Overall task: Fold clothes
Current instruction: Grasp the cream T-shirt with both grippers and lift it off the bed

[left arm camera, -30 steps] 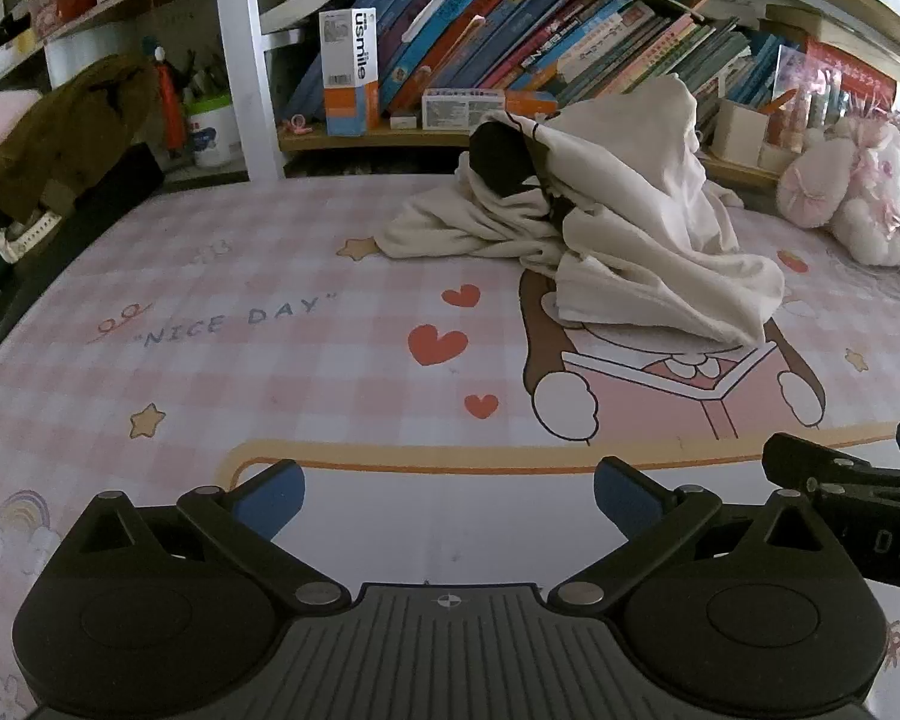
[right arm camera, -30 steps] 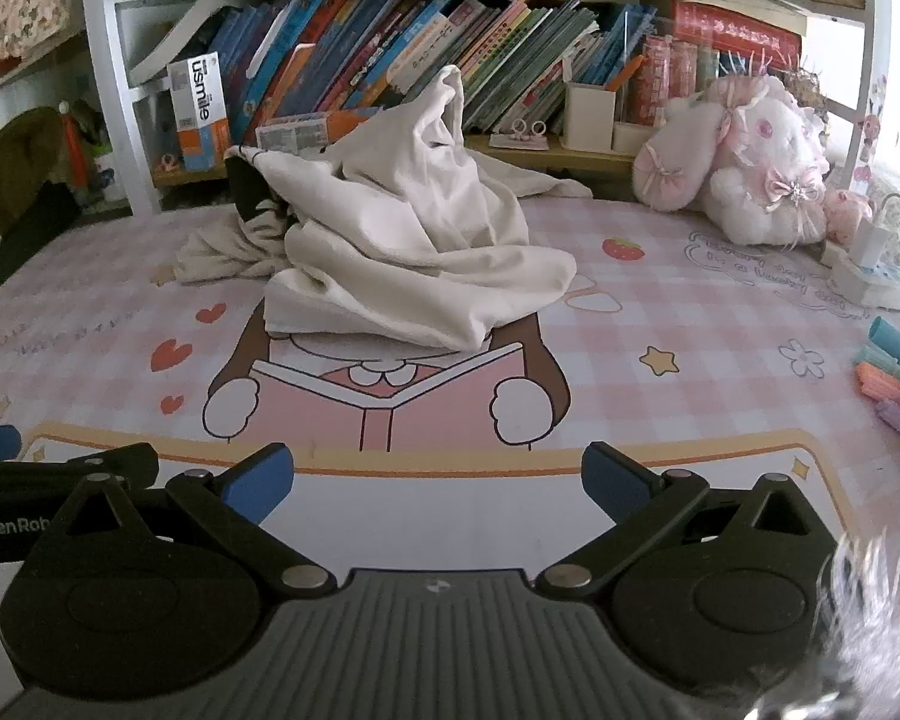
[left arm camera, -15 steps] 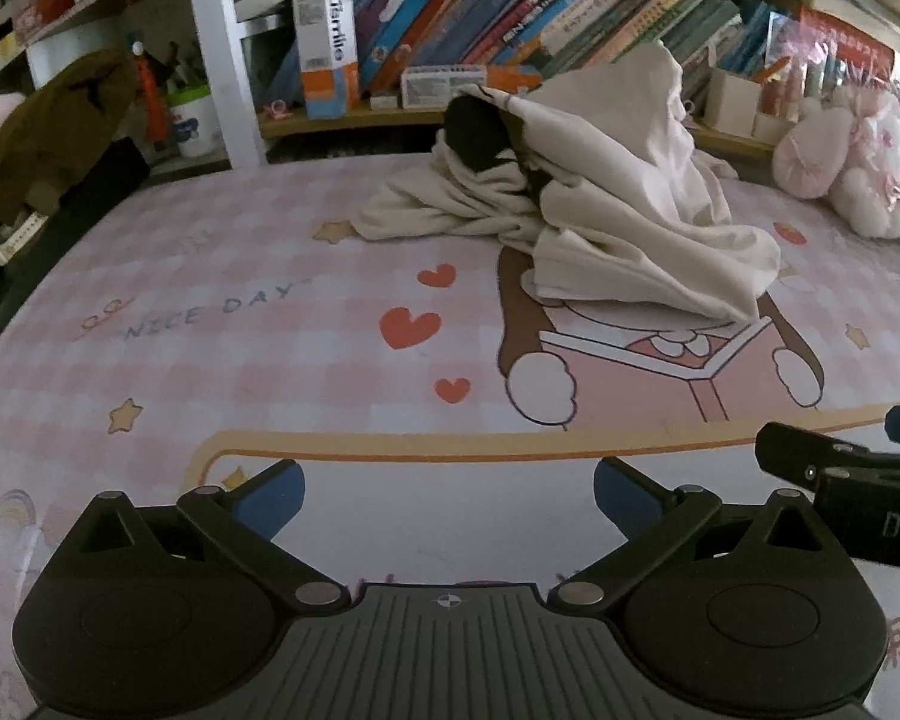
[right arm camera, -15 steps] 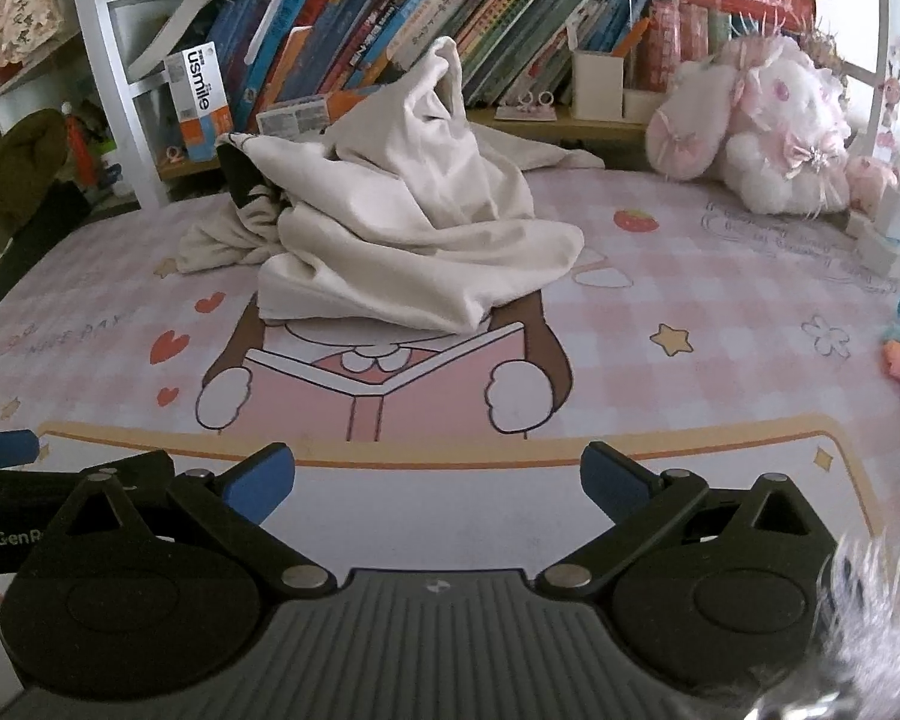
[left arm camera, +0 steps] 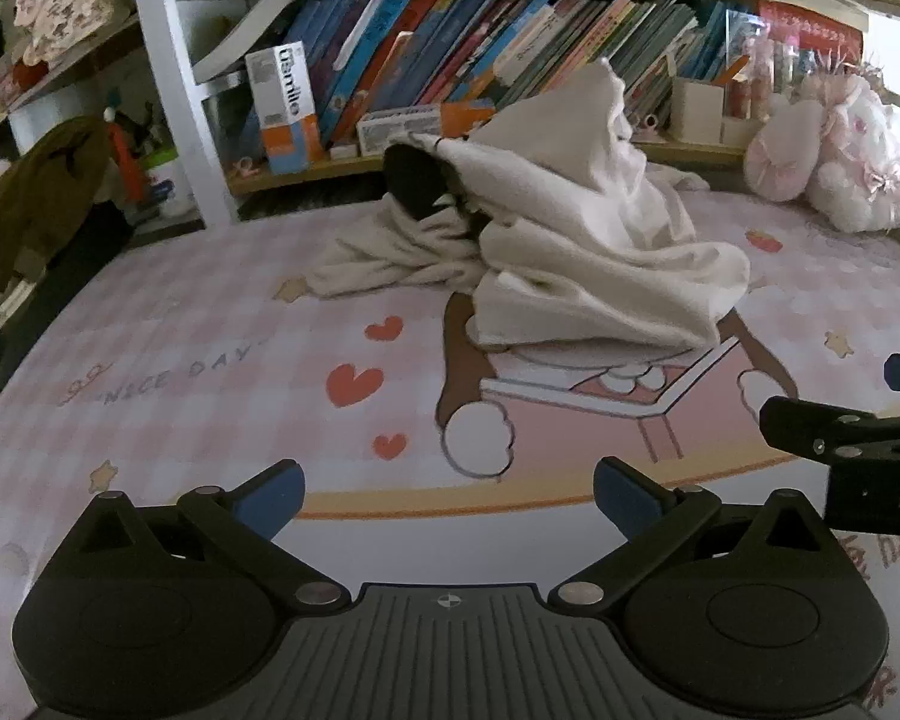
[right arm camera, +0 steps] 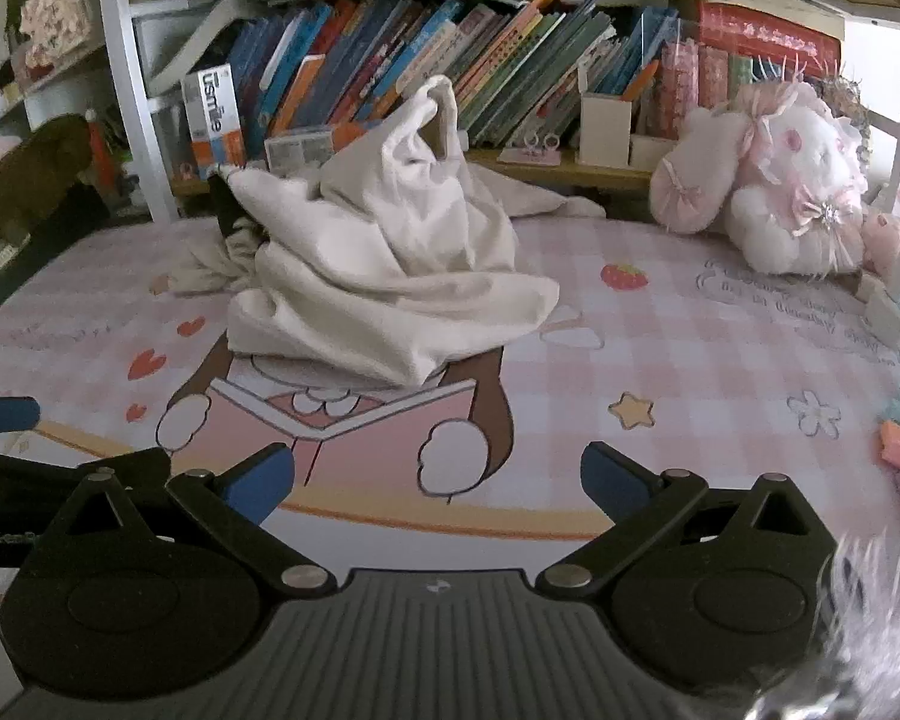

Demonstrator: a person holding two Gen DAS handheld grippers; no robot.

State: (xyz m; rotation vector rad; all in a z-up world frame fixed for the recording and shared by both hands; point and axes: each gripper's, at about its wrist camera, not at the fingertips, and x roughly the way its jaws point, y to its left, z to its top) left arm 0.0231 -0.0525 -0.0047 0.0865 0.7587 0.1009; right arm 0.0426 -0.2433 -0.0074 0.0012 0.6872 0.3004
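At the bottom of the left wrist view, the left gripper shows a ribbed grey body, two matte black disc-shaped housings and angular black linkage arms ending in blue-padded fingers; the fingers are spread wide with nothing between them. The right gripper has the same construction in the right wrist view, and its blue-tipped fingers are likewise spread wide and empty. Each unit appears at the edge of the other's frame: the right one at the right margin of the left view, the left one at the left margin of the right view. Both hover over a smooth printed mat with a pale pink check pattern, red hearts, small stars, the words "NICE DAY" and a cartoon figure holding an open pink book. Beyond the fingers, at frame centre, the cream garment lies on the mat in a crumpled, unfolded heap of soft matte fabric, rising to a peak, with a dark opening on its left side. In the right wrist view, a fluffy pink-and-white plush toy sits at the right of the mat. Farthest back, a white-framed shelf holds a row of leaning books with glossy coloured spines.
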